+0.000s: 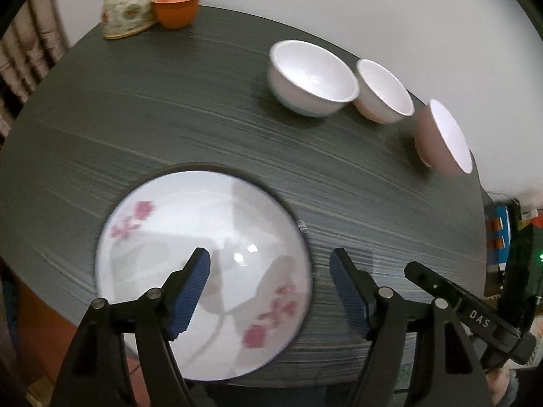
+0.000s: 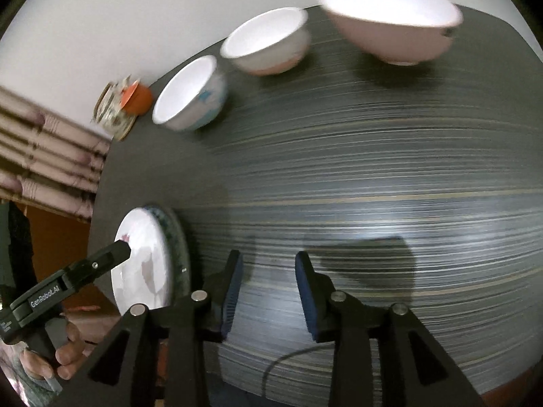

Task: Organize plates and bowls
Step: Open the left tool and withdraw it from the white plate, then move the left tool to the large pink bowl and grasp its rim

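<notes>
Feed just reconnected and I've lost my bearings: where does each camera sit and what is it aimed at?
Left wrist: on the left gripper, tilted down at the flowered plate; own open fingers and the right gripper's side show.
Right wrist: on the right gripper, aimed down at bare table; own fingers, left gripper and a hand show.
Shared: plate, three bowls, teapot.

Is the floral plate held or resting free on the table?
Free: the floral plate lies flat; the left gripper hangs open above it.
</notes>
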`<control>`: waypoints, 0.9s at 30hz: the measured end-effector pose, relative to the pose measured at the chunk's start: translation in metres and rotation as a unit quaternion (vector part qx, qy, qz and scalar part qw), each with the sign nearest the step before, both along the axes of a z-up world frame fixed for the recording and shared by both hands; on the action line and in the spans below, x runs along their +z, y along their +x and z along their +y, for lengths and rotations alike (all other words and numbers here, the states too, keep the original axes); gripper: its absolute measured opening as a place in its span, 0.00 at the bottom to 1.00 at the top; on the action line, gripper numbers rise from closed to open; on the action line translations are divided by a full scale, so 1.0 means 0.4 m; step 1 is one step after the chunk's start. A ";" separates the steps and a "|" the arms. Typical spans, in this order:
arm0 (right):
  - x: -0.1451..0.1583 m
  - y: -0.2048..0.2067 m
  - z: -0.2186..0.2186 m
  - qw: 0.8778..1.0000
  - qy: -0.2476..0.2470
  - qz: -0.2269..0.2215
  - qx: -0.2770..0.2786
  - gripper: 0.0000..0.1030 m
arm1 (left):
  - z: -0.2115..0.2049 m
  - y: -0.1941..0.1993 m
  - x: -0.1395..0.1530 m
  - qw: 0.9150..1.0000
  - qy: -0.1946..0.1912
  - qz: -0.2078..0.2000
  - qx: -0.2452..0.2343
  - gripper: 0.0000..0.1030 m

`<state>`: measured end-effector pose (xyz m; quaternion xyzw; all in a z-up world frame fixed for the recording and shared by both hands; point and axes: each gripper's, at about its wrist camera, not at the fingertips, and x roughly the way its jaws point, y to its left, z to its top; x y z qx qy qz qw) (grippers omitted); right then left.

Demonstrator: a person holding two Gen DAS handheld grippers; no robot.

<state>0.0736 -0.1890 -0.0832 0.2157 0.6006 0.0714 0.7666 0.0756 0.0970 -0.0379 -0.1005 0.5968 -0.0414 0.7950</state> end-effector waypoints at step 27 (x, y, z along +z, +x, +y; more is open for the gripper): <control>0.105 0.247 -0.486 0.986 -0.009 -0.069 -0.149 0.36 | -0.476 0.302 0.023 0.997 -0.050 -0.028 -0.058 0.74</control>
